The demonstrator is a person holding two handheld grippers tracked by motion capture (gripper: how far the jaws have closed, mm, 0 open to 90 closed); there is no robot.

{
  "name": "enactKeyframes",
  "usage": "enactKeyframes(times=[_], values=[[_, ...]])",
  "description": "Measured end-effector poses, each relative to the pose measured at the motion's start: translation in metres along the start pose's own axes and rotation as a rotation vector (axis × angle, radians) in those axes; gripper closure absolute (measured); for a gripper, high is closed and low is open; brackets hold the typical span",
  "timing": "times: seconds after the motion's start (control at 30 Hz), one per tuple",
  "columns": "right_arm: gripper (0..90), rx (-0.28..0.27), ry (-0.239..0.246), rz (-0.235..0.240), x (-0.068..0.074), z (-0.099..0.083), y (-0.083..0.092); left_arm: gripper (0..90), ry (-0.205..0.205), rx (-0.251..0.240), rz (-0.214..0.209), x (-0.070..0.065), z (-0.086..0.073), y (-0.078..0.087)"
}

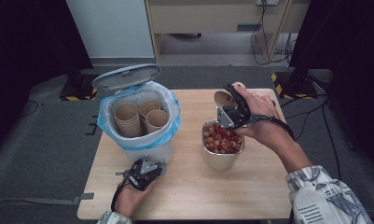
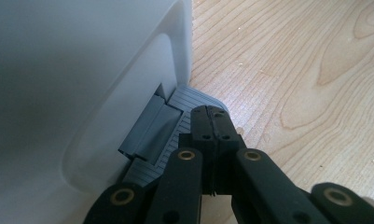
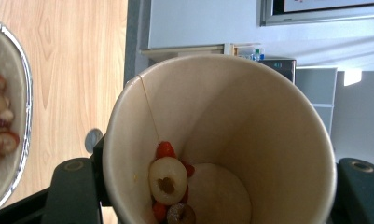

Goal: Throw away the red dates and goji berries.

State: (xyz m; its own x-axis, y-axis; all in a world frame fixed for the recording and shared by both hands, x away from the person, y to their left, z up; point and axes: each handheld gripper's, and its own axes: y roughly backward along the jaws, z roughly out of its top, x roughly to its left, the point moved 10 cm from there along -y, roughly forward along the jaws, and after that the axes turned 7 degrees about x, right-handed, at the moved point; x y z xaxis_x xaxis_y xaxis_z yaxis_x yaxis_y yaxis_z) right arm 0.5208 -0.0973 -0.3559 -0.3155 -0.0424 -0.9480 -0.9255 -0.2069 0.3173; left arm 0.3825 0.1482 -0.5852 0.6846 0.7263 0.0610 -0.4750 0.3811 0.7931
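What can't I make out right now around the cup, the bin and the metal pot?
- paper cup: its outer wall and the right gripper pads on it, hidden by the cup itself in the right gripper view.
- bin: the pedal under the shut left gripper, partly covered by the jaws.
- metal pot: how deep the slices lie.
- stacked cups: their count, too small.

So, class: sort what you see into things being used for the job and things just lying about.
In use:
- paper cup, gripped by right gripper
- metal container of red and pale pieces
- pedal bin with stacked cups
- bin pedal, under shut left gripper

Lying about:
- cables on the floor
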Motion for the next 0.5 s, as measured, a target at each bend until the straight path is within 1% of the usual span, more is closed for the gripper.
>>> enactKeyframes(times=[0.1, 0.2, 0.37, 0.5], values=[[31.5, -0.015, -0.039, 0.008, -0.003, 0.002, 0.0, 89.9, 0.0, 0.0, 0.0, 0.0, 0.0, 0.0], [31.5, -0.015, -0.043, 0.006, -0.006, 0.002, 0.0, 89.9, 0.0, 0.0, 0.0, 0.0, 0.0, 0.0], [31.5, -0.017, -0.034, 0.005, -0.01, 0.005, 0.001, 89.9, 0.0, 0.0, 0.0, 0.0, 0.0, 0.0], [31.5, -0.021, -0.047, 0.0, -0.014, 0.006, 0.002, 89.9, 0.0, 0.001, 0.0, 0.0, 0.0, 0.0]])
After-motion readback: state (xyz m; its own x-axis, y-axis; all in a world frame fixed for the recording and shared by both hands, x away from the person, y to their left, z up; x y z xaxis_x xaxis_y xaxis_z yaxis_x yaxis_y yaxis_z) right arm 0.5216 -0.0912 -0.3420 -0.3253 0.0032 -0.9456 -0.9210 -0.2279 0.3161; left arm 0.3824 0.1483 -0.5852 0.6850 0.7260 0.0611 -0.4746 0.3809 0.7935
